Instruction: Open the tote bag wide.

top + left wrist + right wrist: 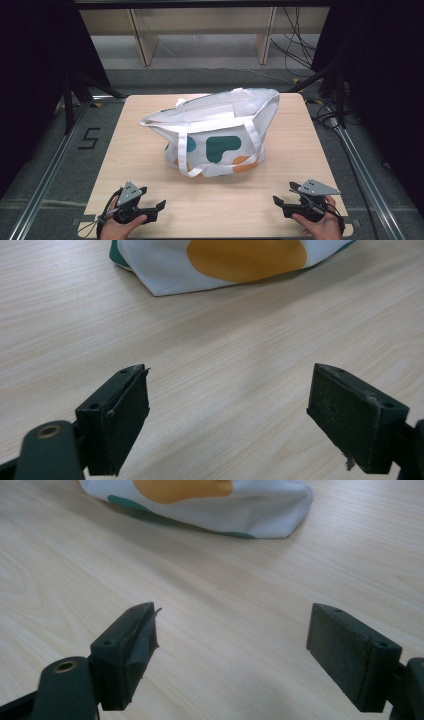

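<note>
A white tote bag [220,132] printed with teal and orange shapes stands in the centre of the frame in the high view, on a light wooden table [150,150]. Its mouth gapes upward, and one strap [184,155] hangs down its front face to the table surface. The bag's back reaches close to the table's far edge at the upper middle of the frame; whether it overhangs that edge is hard to tell from this angle.

Bare wood runs on both sides of the bag, a wide strip at the left of the frame and a slightly narrower one at the right, out to the table's side edges. A broad open band of table also lies below the bag, between it and the near edge.

The left tool [152,211] sits at the lower left of the frame, held in a hand [117,227] at the near edge, well apart from the bag. In the left gripper view its jaws stand wide apart with only wood grain between them, and the bag's orange patch [245,257] lies at the top of the frame.

The right tool [281,194] sits at the lower right, held in the other hand [320,225], also by the near edge. In the right gripper view its jaws are likewise spread with nothing between them, the bag's bottom corner [295,510] at the upper right.
</note>
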